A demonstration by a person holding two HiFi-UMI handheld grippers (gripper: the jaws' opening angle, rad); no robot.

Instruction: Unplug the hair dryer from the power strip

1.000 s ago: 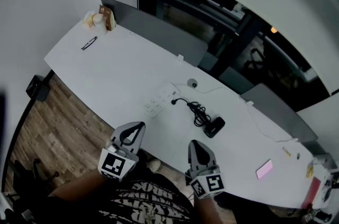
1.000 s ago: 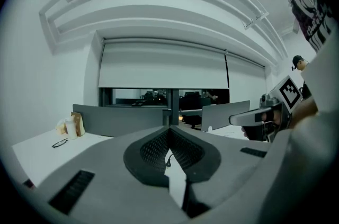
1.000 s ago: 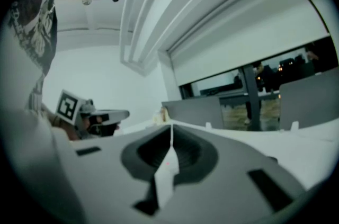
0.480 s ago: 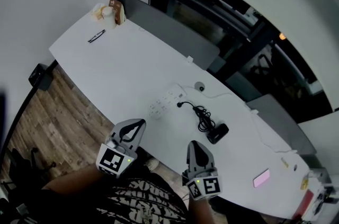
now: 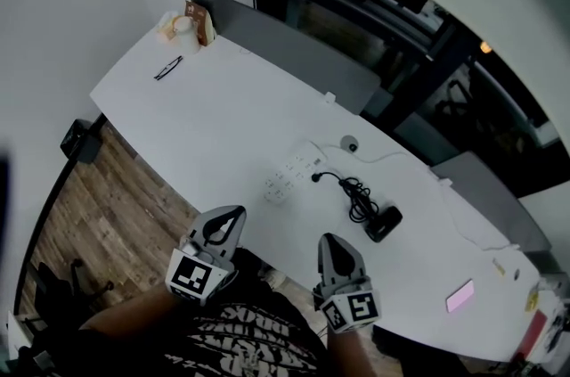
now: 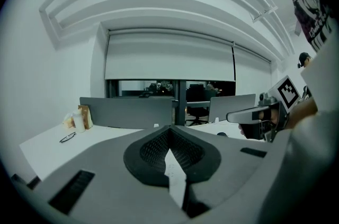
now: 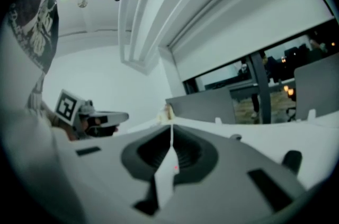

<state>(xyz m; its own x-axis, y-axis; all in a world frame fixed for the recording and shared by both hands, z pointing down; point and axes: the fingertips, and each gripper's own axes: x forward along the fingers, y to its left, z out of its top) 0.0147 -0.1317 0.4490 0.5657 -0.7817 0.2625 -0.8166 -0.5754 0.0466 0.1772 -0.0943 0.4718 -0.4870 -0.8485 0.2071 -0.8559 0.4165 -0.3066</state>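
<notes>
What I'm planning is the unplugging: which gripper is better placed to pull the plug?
Right, probably. The right gripper sits nearer the plug, on the cord side of the strip; the left gripper is nearer the strip's other end. Both jaws are shut and empty.

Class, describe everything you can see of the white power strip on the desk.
The power strip is a long white bar, plastic by its look, with groups of sockets on its top face. It lies flat and slantwise on the white desk, not far from the front edge. A black plug meets its right side, and the black cord leads away from there. Nothing else touches it.
</notes>
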